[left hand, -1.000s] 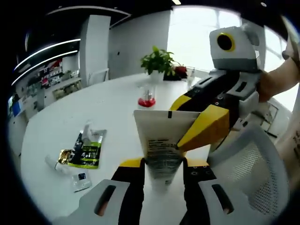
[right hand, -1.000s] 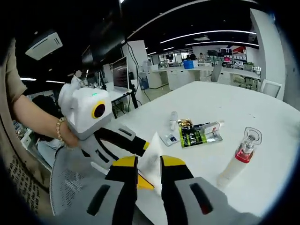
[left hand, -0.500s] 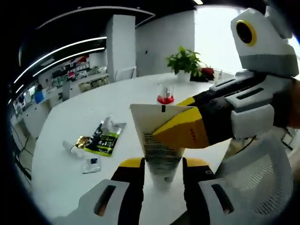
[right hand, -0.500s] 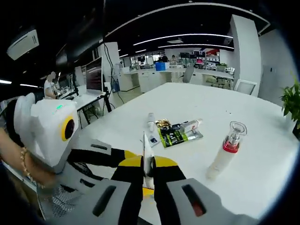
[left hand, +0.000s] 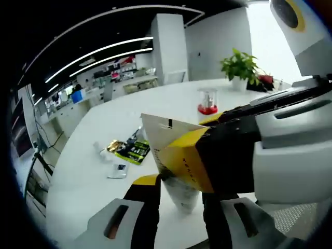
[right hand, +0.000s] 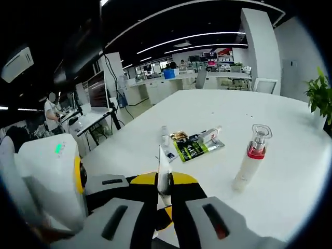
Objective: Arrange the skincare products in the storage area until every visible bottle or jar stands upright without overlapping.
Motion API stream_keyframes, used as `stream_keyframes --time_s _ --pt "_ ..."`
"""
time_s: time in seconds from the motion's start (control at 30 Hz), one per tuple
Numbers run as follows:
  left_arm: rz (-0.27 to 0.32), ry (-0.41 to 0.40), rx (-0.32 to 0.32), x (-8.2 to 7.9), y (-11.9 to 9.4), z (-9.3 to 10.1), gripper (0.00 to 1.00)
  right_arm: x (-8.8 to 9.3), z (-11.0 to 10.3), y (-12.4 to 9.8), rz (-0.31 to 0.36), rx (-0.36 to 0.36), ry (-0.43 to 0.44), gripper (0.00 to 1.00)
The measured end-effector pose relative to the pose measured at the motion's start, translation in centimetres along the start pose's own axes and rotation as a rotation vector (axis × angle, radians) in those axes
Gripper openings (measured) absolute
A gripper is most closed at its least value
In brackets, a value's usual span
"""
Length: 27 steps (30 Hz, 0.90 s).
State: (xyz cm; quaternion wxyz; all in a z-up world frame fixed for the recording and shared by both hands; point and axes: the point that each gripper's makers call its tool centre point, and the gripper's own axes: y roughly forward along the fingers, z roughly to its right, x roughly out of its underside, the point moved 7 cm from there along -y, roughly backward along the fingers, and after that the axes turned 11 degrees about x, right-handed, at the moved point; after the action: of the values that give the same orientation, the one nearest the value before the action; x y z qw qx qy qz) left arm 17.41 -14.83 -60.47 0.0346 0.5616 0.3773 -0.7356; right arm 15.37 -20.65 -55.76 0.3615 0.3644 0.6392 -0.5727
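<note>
A white squeeze tube point(left hand: 176, 189) with printed text stands cap-down between my left gripper's point(left hand: 179, 182) jaws, which are shut on its lower body. Its flat crimped end point(left hand: 167, 129) points up. My right gripper point(left hand: 182, 162) reaches in from the right, and its yellow jaws pinch that flat end. In the right gripper view the tube point(right hand: 163, 162) shows edge-on, with my right gripper point(right hand: 164, 179) shut on it and the left gripper's white body point(right hand: 52, 171) at the left. A pump bottle point(right hand: 250, 160) with a red collar stands upright on the white table point(right hand: 290, 171).
A green sachet point(right hand: 192, 149), a gold packet point(right hand: 179, 136), a small sachet point(right hand: 168, 154) and two small tubes point(right hand: 165, 134) lie flat in a cluster on the table. The same cluster point(left hand: 129, 151) and the bottle point(left hand: 207, 101) lie beyond the tube. A potted plant point(left hand: 239, 67) stands at the far edge.
The right jaws, apart around the tube's flat end a second ago, have closed on it. Both hands have turned and come closer together while the tube stays in the left gripper.
</note>
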Motion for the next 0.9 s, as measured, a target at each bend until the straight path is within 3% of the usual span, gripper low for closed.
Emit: stream_keyframes --time_s 0.23,0.33,0.47,0.63,0.77,0.83,0.9 --pt "0.017 0.037 0.010 0.1 -0.1 0.1 0.28 0.3 0.3 -0.2 -0.002 -0.073 0.001 0.11" --pt "0.013 0.051 0.046 0.1 -0.2 -0.1 0.28 0.4 0.2 -0.3 0.006 -0.089 -0.022 0.12" --pt "0.000 0.085 0.122 0.1 -0.3 -0.5 0.27 0.6 0.2 -0.4 -0.010 -0.114 -0.031 0.16" --pt "-0.026 0.164 0.300 0.2 -0.8 -0.8 0.27 1.1 0.1 -1.1 -0.018 -0.158 -0.015 0.21" --pt "-0.033 0.168 0.398 0.3 -1.0 -1.3 0.27 1.0 -0.2 -2.1 0.015 -0.198 -0.089 0.18" --pt "-0.041 0.148 0.440 0.4 -1.2 -1.8 0.16 0.8 0.2 -2.3 0.020 -0.202 -0.112 0.21" --pt "-0.026 0.143 0.470 0.3 -1.4 -2.5 0.13 0.4 0.9 -2.3 0.045 -0.233 -0.201 0.22"
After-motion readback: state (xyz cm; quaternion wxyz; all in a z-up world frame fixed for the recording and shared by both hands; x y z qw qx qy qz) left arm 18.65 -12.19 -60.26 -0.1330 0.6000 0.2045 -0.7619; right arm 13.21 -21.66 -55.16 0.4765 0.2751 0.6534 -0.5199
